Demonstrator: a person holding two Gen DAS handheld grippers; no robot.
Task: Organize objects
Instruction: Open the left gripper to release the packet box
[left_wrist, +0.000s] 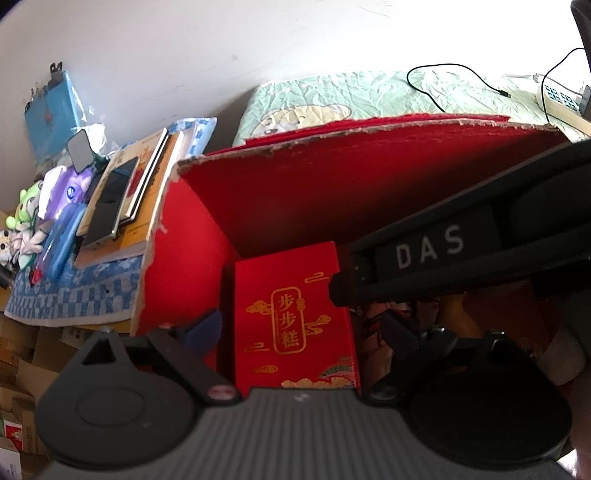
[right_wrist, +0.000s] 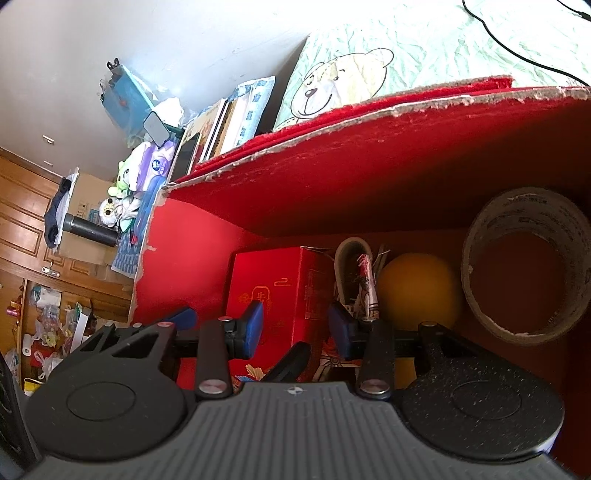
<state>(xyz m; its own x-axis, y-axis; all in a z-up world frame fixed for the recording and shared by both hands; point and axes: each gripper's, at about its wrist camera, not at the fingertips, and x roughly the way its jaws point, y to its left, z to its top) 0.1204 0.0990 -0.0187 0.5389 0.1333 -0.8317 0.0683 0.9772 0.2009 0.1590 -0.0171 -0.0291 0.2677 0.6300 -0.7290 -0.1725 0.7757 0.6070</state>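
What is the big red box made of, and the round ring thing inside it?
The big red box looks like thick cardboard under fuzzy red covering: its torn rim shows pale brown board. The ring looks like a roll of tape on a cardboard core, brownish with printed edges, though I can't be sure.

Red box (left_wrist: 295, 317) lower end hidden behind the left tongs' body, yellow ball (right_wrist: 417, 291) partly behind the right tongs, tape roll (right_wrist: 524, 266) cut by the frame edge.

Bear-print bedsheet (right_wrist: 369, 66), black cable (left_wrist: 443, 85), power strip (left_wrist: 561, 98), wooden wardrobe (right_wrist: 22, 236)
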